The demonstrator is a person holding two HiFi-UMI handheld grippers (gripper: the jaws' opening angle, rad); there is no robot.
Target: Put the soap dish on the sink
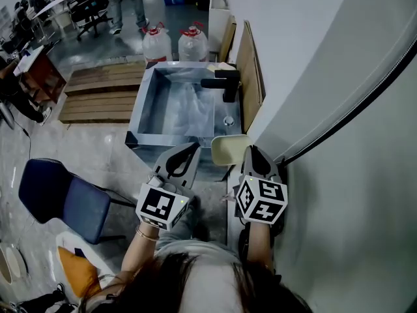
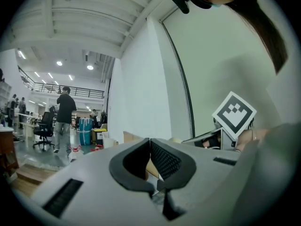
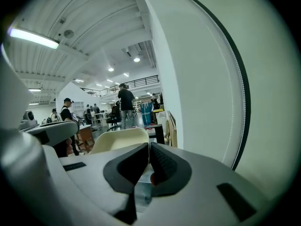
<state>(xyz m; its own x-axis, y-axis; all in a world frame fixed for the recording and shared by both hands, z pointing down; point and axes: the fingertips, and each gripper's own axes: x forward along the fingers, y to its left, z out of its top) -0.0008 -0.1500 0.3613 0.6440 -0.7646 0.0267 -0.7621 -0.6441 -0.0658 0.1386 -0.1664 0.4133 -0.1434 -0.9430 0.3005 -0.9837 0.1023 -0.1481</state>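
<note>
Two water jugs (image 1: 157, 44) beyond sink (image 1: 141, 104)

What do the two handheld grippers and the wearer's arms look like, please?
Both the left gripper and right gripper are light grey shells tapering to tongs lined with black ribbed pads. Each carries a white cube printed with black square markers. A thin bracelet circles the left wrist.

A grey polished floor (image 1: 98, 155) bears a square stainless-steel sink (image 1: 142, 103) with a black faucet (image 1: 225, 83). A slatted wooden pallet (image 1: 98, 96) lies beside it, two red-capped clear water jugs (image 1: 156, 45) stand behind, and a blue padded chair (image 1: 58, 197) is nearer.
</note>
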